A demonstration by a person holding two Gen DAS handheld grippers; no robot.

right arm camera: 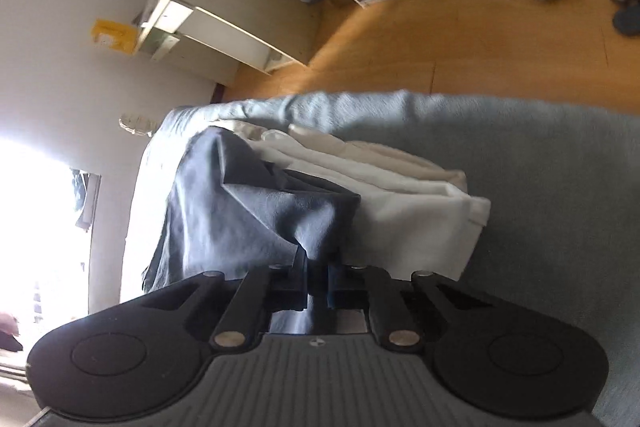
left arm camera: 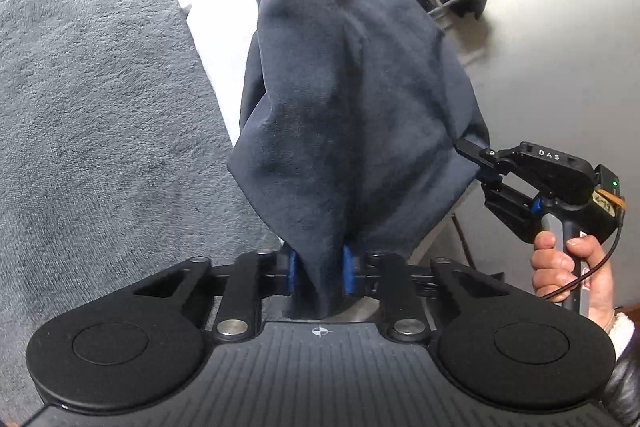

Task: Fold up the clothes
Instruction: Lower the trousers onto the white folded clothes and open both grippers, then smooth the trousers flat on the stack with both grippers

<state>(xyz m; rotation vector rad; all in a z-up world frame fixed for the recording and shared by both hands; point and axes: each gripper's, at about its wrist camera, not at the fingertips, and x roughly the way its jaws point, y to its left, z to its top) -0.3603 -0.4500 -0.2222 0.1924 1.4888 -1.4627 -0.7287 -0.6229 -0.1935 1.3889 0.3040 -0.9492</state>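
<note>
Left wrist view first: our left gripper (left arm camera: 319,273) has its blue pads (left arm camera: 292,273) pressed in on a bunched corner of the dark garment (left arm camera: 340,87), which rises straight ahead of the fingers and drapes away from us. To the left of the gripper lies the grey blanket (left arm camera: 88,87); just beyond the cloth sits a white folded piece (left arm camera: 216,39). Off to the right, our right gripper (left arm camera: 478,161) pinches another edge of the same garment, with the hand (left arm camera: 568,267) on its handle.

In the right wrist view, the right gripper (right arm camera: 318,277) is likewise closed on a fold of the garment (right arm camera: 240,219), which sags ahead and to the left, above the blanket (right arm camera: 540,187), with the pale folded pile (right arm camera: 400,195) ahead to the right.

We judge the cloth light, soft and limp, not slippery: it creases and droops wherever unsupported. Corners or hems look the best holds; a thin pinch might slide out, so gathering a little extra fabric seems wise.
</note>
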